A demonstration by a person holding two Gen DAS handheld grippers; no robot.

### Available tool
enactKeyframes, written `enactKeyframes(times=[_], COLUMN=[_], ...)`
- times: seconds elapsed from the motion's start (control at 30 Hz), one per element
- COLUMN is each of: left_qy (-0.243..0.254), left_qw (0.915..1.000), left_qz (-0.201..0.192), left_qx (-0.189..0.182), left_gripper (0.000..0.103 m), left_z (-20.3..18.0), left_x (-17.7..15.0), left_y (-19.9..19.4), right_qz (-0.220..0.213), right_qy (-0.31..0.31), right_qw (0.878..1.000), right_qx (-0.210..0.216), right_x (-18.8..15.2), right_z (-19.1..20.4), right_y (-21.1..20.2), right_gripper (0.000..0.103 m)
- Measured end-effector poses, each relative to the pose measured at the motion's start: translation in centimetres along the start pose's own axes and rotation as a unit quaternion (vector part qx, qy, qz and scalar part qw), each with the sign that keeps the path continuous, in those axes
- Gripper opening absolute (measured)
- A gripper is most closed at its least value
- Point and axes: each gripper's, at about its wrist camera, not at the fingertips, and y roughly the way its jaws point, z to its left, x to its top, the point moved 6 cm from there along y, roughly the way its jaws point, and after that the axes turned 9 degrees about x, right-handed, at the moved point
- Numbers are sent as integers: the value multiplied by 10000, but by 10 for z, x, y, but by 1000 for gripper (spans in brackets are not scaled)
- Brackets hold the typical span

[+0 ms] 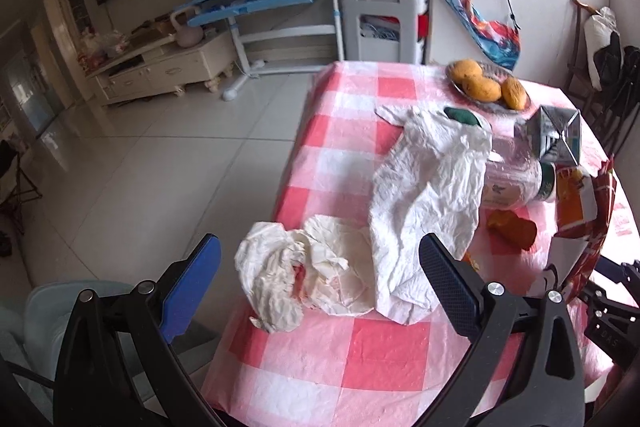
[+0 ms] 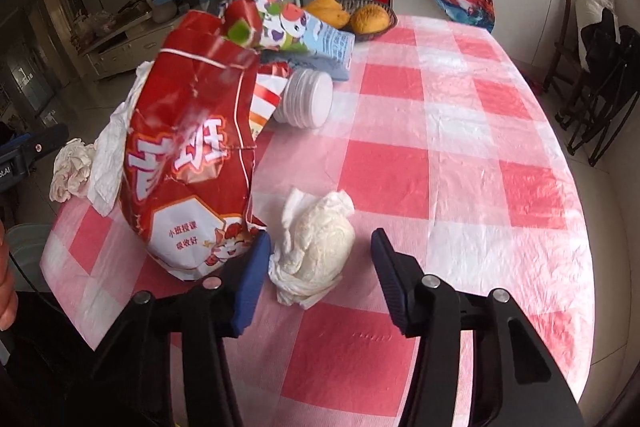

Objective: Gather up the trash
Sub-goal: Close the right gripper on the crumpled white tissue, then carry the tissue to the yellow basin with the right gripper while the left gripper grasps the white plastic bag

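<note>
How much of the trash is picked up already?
Nothing looks collected yet. The right gripper has open jaws around a crumpled tissue ball. The left gripper hovers open over white wrappers. The red bag, bottle and carton remain.

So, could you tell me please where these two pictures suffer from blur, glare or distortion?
Left wrist view: fisheye bends the room's lines, corners vignette black, and the carton is smeared. Right wrist view: the red bag is motion-blurred at its top with a streak of glare, the tablecloth shines pale under daylight, and the tissue ball is sharp.
</note>
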Motion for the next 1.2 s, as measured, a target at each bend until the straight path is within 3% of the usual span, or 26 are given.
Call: enactKeyframes(times=[0.07,0.13,0.23,0.3,0.43,0.53,0.57,0.6,0.63,0.67,0.7,0.8,0.97,1.07,1.2], left_qy=[-12,-30,59,331,905,1203,1192,1045,845,566,450,206,-244,-445,-539], left_qw=[9998,9996,9994,9985,9946,9921,9925,9943,9951,9954,9961,9967,9917,9818,9709], left_qz=[59,19,-113,-164,-485,-352,-272,-19,196,318,284,34,-442,-867,-1029], left_qx=[-186,-279,-332,-397,-163,-30,-52,-216,-465,-701,-706,-788,-1179,-1632,-2093], left_gripper=[96,96,96,96,96,94,75,49,40,25,16,6,5,5,5], left_z=[-4,-9,-21,-38,-69,-86,-87,-86,-82,-76,-71,-52,-22,-9,-2], left_x=[0,1,9,12,21,21,21,19,18,19,20,23,20,22,16], left_y=[3,3,9,13,15,31,36,43,47,47,45,30,-10,-43,-72], right_qz=[1,-30,-59,-67,-96,-130,-147,-169,-198,-232,-266,-370,-638,-757,-879], right_qy=[-106,-157,-94,-80,-48,46,54,58,61,76,106,245,315,289,308], right_qw=[9999,9999,9999,9998,9996,9992,9991,9990,9989,9988,9985,9972,9944,9925,9884], right_qx=[-21,-28,110,167,261,379,393,408,419,436,472,605,781,911,1197], right_x=[0,-1,-2,-1,3,4,5,6,6,7,7,9,13,14,6], right_z=[3,3,1,1,0,-2,-2,-3,-3,-4,-5,-8,-4,4,20], right_y=[-1,-2,-2,-1,-1,-2,-4,-5,-8,-11,-13,-21,-41,-56,-71], right_gripper=[45,31,24,23,22,21,21,21,21,21,21,21,20,20,20])
